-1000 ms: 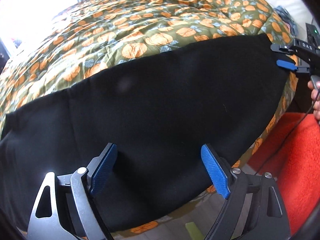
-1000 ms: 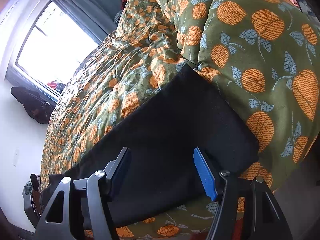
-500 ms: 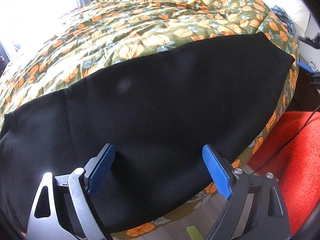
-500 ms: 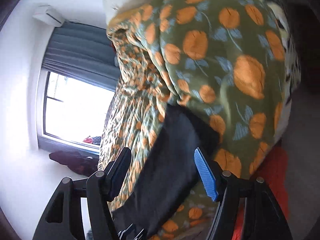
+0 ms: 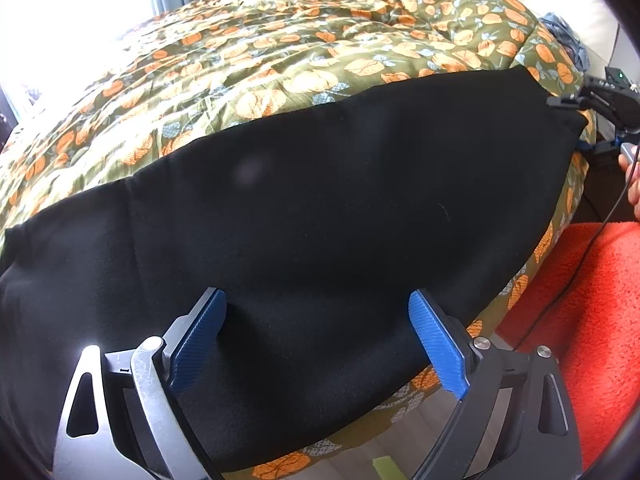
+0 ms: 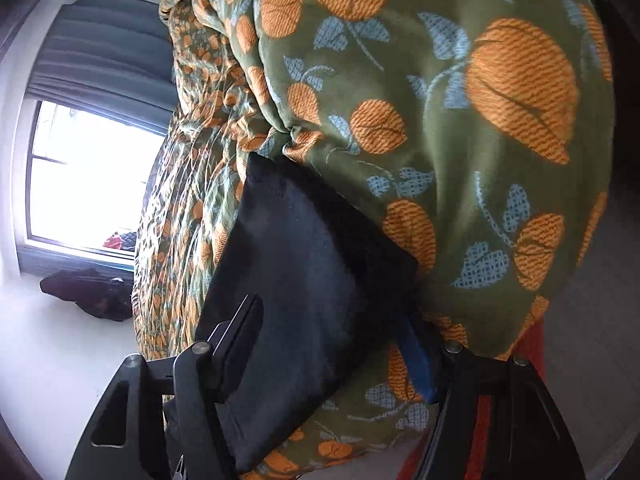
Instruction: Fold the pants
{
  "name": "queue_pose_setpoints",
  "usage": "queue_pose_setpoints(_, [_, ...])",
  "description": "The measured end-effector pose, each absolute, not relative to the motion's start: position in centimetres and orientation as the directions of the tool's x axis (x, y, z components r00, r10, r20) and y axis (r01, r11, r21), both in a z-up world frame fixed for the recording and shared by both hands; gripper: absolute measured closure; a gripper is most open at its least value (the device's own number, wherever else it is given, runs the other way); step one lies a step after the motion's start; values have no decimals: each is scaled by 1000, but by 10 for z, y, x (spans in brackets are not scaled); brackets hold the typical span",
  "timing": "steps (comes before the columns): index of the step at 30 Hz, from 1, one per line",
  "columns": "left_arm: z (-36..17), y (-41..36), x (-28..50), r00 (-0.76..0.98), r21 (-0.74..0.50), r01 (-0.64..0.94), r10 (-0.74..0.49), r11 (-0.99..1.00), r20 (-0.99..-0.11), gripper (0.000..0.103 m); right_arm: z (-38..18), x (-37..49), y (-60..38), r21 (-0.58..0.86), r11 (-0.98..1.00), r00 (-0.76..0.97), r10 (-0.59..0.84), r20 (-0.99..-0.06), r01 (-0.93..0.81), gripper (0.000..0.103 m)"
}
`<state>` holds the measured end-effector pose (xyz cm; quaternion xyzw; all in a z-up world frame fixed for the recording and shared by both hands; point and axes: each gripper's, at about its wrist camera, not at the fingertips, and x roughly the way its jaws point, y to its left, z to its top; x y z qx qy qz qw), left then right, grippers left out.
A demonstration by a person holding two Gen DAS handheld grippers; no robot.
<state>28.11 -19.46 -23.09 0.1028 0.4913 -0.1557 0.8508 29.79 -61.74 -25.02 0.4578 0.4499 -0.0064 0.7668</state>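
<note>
In the left wrist view, the black pants [image 5: 320,208] lay flat across the floral duvet [image 5: 280,60], directly ahead of the wide-open left gripper [image 5: 318,344]. In the right wrist view, the right gripper [image 6: 332,344] stood wide, straddling the pants' end.

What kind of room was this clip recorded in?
Most likely a bedroom. Black pants lie spread on a bed covered by a green comforter with an orange print, beside a curtained window. A pale pillow sits at the bed's far end.
</note>
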Motion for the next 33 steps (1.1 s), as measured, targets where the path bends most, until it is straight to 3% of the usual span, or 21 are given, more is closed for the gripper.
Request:
queue_pose_setpoints(1, [-232,-196,281,474,30,370,-161,928,-866,9,-248,298,-617,670,613,595,372,-713,419,77])
queue_pose_setpoints(3, [-232,-198,280,483,51,378,-150,925,-863,7,-241,292,-620,690,600,624,371,-688,405,90])
queue_pose_setpoints(6, [-228,-197,280,473,56,393,-149,918,-868,7,-198,284,-607,691,647,669,361,-650,322,93])
queue_pose_setpoints(13, [-187,-122,269,457,-120,267,-235,956,-858,7,-53,284,-521,648,761,736,452,-503,-25,93])
queue_pose_setpoints(20, [-163,10,229,543,-218,21,-195,976,-817,7,6,295,-355,598,745,638,620,-457,-296,93])
queue_pose_setpoints(23, [-162,54,209,576,-260,-81,-168,962,-800,7,-7,292,-267,566,733,574,665,-479,-377,93])
queue_pose_setpoints(27, [-174,97,193,592,-329,-189,-160,925,-790,7,-74,274,-152,435,767,523,640,-562,-471,90])
queue_pose_setpoints(29, [-180,111,186,591,-342,-216,-156,915,-791,7,-128,269,-107,400,747,416,641,-645,-531,73])
queue_pose_setpoints(30, [-182,117,184,585,-336,-229,-146,914,-797,9,-161,265,-86,390,733,314,621,-718,-557,54])
queue_pose_setpoints(33, [-185,129,177,584,-360,-254,-154,898,-797,9,-197,239,-93,403,715,243,616,-749,-572,51])
